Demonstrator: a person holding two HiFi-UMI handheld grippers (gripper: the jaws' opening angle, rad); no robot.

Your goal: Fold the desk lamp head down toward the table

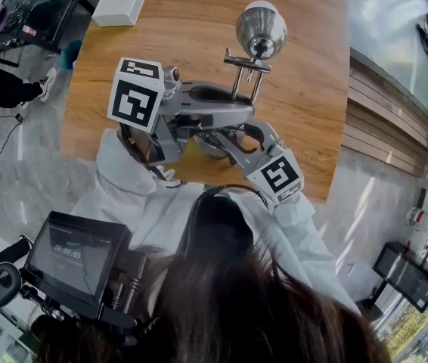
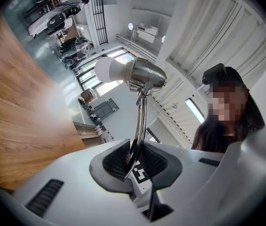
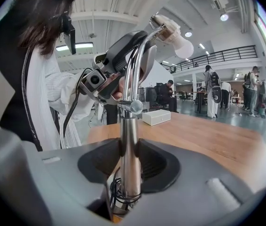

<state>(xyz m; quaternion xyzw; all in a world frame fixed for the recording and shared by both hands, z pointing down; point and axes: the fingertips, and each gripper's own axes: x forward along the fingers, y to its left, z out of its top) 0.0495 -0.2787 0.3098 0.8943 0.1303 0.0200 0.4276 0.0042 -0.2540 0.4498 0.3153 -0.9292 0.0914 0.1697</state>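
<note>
Left gripper [image 2: 135,158] clamped on arm [image 2: 141,117], right gripper [image 3: 129,158] clamped on post [image 3: 129,135]; may slip off thin arm, letting head [image 2: 144,74] drop.

We see bright, even indoor light, with ceiling lights [image 3: 224,17] glowing overhead in both gripper views. Soft glare sits on the steel lamp head [image 1: 261,29]. Both gripper views bend strongly toward black corners, and the table [image 2: 15,126] smears into blur in the left one.
</note>
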